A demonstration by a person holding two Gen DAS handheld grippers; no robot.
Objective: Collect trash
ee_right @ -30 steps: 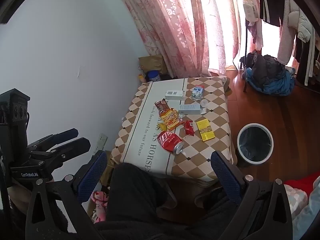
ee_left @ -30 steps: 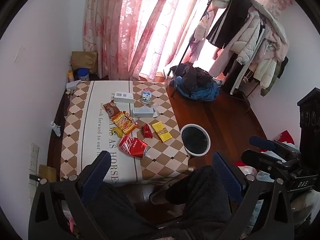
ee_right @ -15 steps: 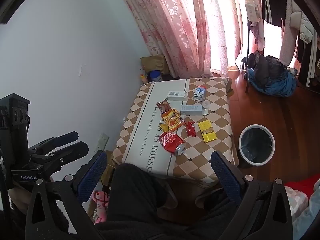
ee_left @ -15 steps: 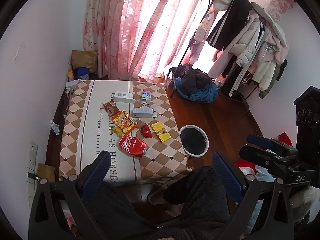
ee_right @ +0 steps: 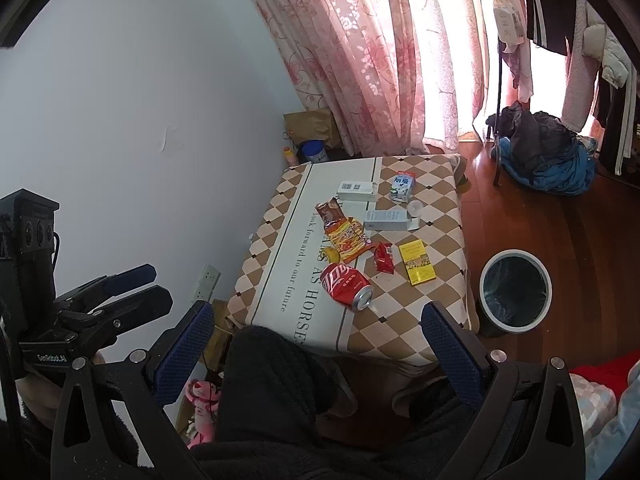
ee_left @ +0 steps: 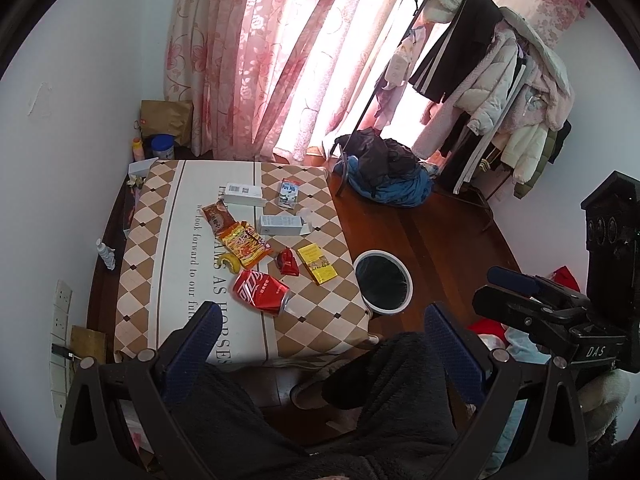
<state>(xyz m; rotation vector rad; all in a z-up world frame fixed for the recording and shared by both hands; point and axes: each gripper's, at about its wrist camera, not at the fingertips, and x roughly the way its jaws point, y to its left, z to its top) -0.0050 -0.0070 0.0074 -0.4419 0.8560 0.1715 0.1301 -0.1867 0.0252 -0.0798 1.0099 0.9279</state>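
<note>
Both tools hang high above the table (ee_left: 168, 216), each with its fingers spread wide and holding nothing: the left tool (ee_left: 320, 332) and the right tool (ee_right: 316, 332). On the checked cloth lie a red can (ee_left: 262, 293) on its side, a small red wrapper (ee_left: 288, 262), a yellow packet (ee_left: 318, 269), an orange snack bag (ee_left: 244, 243), two white boxes and a milk carton (ee_left: 289, 193). The bin (ee_left: 383, 282) stands on the floor just beside the table's right edge.

My finger pads (ee_left: 196, 336) navy blue. Tablecloth (ee_left: 160, 240) brown-cream diamond check, white centre band. Can (ee_left: 261, 293) red, carton (ee_left: 318, 268) yellow, curtain (ee_left: 260, 52) pink floral, bin (ee_left: 383, 285) white-rimmed.
</note>
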